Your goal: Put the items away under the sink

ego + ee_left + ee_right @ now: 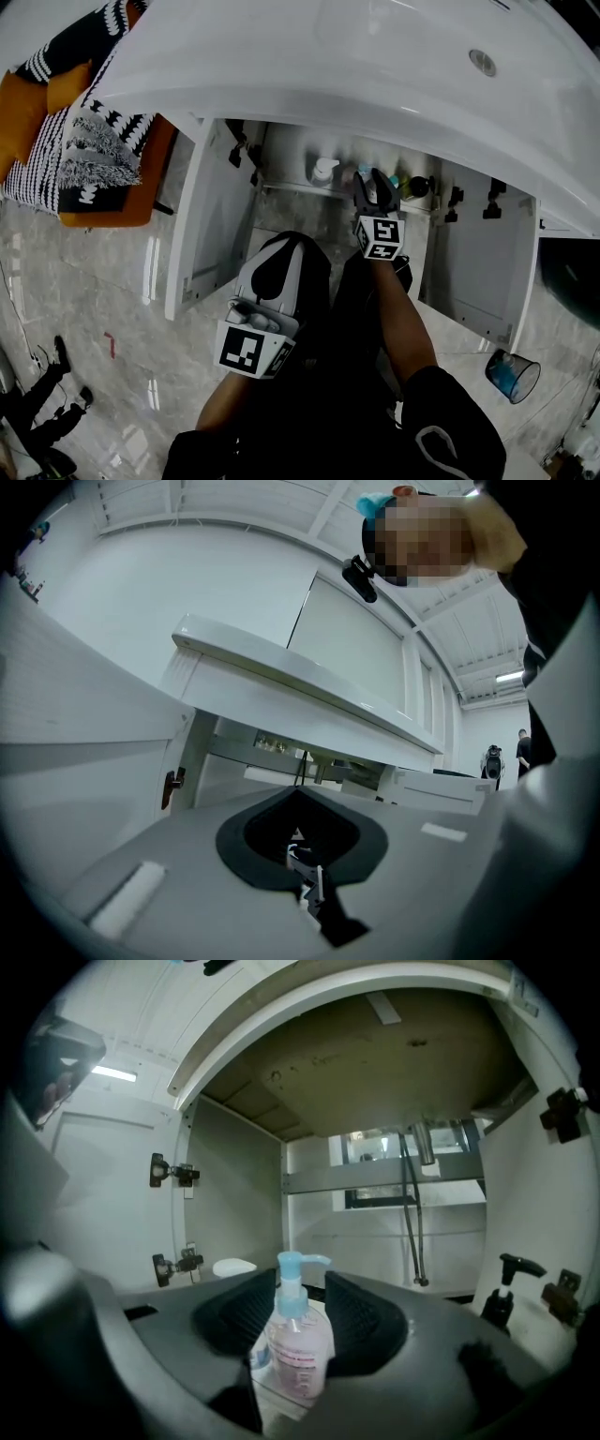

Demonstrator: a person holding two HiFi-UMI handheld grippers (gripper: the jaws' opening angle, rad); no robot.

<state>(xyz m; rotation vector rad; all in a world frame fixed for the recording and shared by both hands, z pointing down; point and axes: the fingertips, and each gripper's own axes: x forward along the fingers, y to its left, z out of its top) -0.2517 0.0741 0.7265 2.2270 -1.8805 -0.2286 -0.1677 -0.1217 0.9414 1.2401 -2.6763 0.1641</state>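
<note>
1. Under the sink [281,66], in the cupboard [234,1194]: pump bottle [298,1349] upright between the right gripper's [373,195] wide-apart jaws, not squeezed.
2. Left gripper [283,248] farther back, outside, jaws together.
3. Likely way out: straight back.

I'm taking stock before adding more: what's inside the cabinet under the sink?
A pink pump bottle, a black pump bottle at right, a white object at back left, and hoses at the back. The right gripper hides whatever lies nearest.

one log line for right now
right gripper: open, around bottle | bottle: upright in cabinet | left gripper: shut, empty, outside cabinet
</note>
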